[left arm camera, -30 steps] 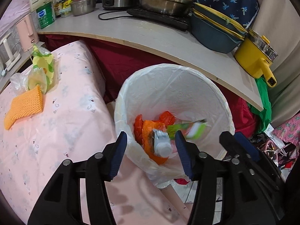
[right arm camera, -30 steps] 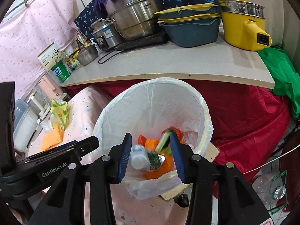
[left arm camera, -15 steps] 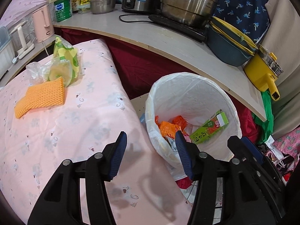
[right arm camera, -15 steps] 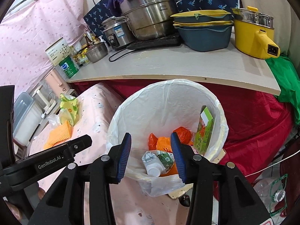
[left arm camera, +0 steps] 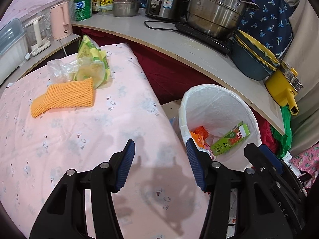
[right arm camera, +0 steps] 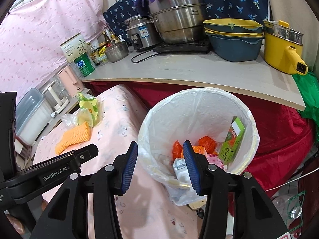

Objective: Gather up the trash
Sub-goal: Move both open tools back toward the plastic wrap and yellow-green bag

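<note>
A white-lined trash bin (left arm camera: 215, 107) stands on the floor beside a pink-clothed table (left arm camera: 59, 149). In it lie a green carton (left arm camera: 231, 139), orange wrappers (left arm camera: 199, 135) and a small plastic bottle (right arm camera: 179, 165). On the table's far side rest an orange foam net (left arm camera: 65, 97), a green-yellow snack bag (left arm camera: 93, 63) and a clear plastic bag (left arm camera: 57, 67). My left gripper (left arm camera: 159, 155) hangs open over the cloth, left of the bin, with nothing in it. My right gripper (right arm camera: 160, 159) hovers above the near-left rim of the bin (right arm camera: 191, 115); its jaws are opening and nothing is between them.
A grey shelf (right arm camera: 199, 73) runs behind the bin with steel pots (right arm camera: 179, 14), stacked blue-yellow basins (right arm camera: 235, 39), a yellow electric pot (right arm camera: 283, 45), tins and bottles. Red cloth hangs under it. A pink kettle (left arm camera: 60, 23) stands beyond the table. Clutter lies on the floor at right.
Both grippers have drifted left, from over the bin toward the pink table. The bottle seen between the right fingers has dropped into the bin, and the carton has settled against its wall.
</note>
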